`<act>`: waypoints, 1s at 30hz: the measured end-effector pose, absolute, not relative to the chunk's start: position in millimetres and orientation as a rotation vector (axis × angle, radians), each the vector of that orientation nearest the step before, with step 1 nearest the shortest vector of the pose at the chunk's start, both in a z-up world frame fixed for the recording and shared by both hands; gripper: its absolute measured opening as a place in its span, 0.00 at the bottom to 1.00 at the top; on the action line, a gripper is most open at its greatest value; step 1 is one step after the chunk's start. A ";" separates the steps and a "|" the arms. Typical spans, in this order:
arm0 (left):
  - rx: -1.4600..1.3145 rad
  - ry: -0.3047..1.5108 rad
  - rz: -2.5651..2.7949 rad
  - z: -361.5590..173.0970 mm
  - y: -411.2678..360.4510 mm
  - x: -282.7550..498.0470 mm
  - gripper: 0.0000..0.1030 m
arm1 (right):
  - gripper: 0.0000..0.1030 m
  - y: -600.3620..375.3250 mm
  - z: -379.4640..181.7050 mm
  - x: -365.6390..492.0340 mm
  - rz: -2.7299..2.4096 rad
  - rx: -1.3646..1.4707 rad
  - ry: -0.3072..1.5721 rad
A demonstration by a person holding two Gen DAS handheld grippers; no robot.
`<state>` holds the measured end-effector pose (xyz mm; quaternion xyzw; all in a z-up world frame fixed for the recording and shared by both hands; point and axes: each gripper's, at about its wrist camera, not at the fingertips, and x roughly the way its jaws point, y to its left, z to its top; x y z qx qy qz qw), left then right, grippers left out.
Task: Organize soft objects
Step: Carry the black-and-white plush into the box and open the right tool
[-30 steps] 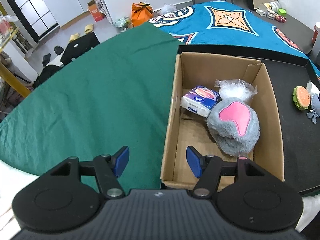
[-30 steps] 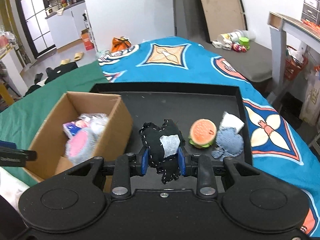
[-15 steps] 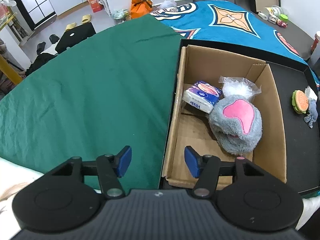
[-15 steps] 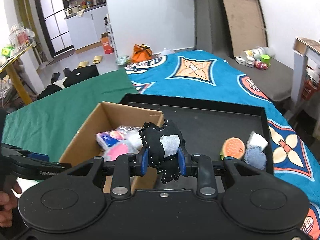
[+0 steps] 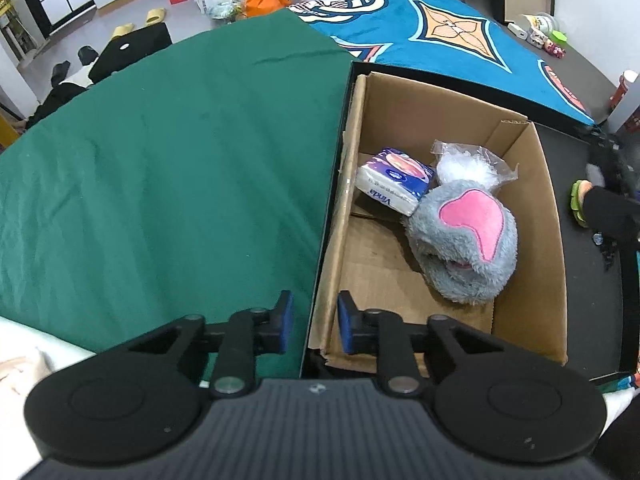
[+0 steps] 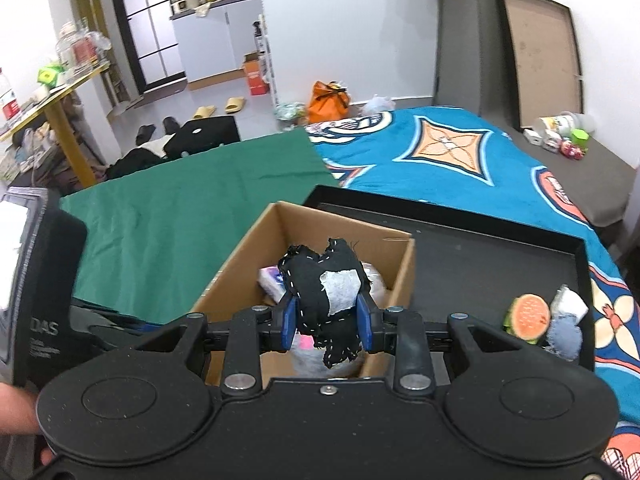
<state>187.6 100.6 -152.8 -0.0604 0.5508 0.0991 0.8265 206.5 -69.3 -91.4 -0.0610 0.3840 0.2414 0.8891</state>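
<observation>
Green cloth and a blue patterned blanket cover the bed, with a kitchen doorway and slippers on the floor behind. On this bed a black tray [image 6: 460,240] is laid, and the cardboard box [image 5: 520,280] stands in its left end, apparently so that collected things stay in one place.

Between the pads of the right gripper [image 6: 327,318] a black stitched toy [image 6: 320,288] with a white patch is clamped at its middle, its lower end hanging free. It is held above the box opening, probably so that it can be dropped in beside what is already there.

The left gripper [image 5: 314,322] is being closed astride the near left wall of the box, with the cardboard edge between its blue pads; whether the pads already press on it cannot be told. The wall is likely being taken to steady the box for the drop.

Inside lie a tissue pack [image 5: 394,186], a clear bag [image 5: 474,166] and a grey plush slipper [image 5: 464,240]. Still left on the tray, well apart from the box, are a burger toy [image 6: 528,318] and a denim piece [image 6: 564,336] just beside it.
</observation>
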 end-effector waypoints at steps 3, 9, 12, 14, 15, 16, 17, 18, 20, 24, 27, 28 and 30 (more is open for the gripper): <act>-0.136 1.170 0.193 -154.7 101.9 187.5 0.18 | 0.30 -58.3 -91.0 207.7 0.518 -0.137 0.800; -0.165 1.165 0.174 -157.1 107.6 187.3 0.18 | 0.31 -46.1 -88.1 211.3 0.526 -0.130 0.781; -0.186 1.166 0.166 -158.3 111.0 187.9 0.19 | 0.40 -45.5 -88.5 211.7 0.550 -0.106 0.773; -0.192 1.162 0.159 -158.1 110.8 188.9 0.19 | 0.45 -46.7 -90.7 212.3 0.558 -0.106 0.777; -0.190 1.163 0.160 -158.3 110.0 189.5 0.19 | 0.45 -47.7 -92.1 213.4 0.554 -0.107 0.781; -0.186 1.164 0.162 -158.8 110.1 190.2 0.19 | 0.46 -50.3 -93.3 214.2 0.545 -0.106 0.788; -0.182 1.165 0.164 -159.1 109.6 190.5 0.20 | 0.48 -53.1 -94.1 214.7 0.537 -0.101 0.794; -0.180 1.166 0.167 -159.4 109.3 190.9 0.20 | 0.49 -55.8 -94.6 215.1 0.531 -0.094 0.799; -0.179 1.166 0.171 -158.7 109.3 190.8 0.20 | 0.51 -63.8 -95.5 214.5 0.513 -0.090 0.803; -0.151 1.165 0.179 -157.3 103.5 191.4 0.21 | 0.59 -79.0 -100.3 213.0 0.471 -0.080 0.821; -0.125 1.164 0.190 -155.7 99.9 191.4 0.22 | 0.79 -92.8 -102.7 208.7 0.436 -0.081 0.814; -0.118 1.164 0.193 -155.0 99.0 191.5 0.22 | 0.81 -97.0 -103.0 206.8 0.429 -0.086 0.806; -0.109 1.162 0.193 -153.6 97.2 191.2 0.23 | 0.81 -104.6 -105.0 206.6 0.418 -0.090 0.812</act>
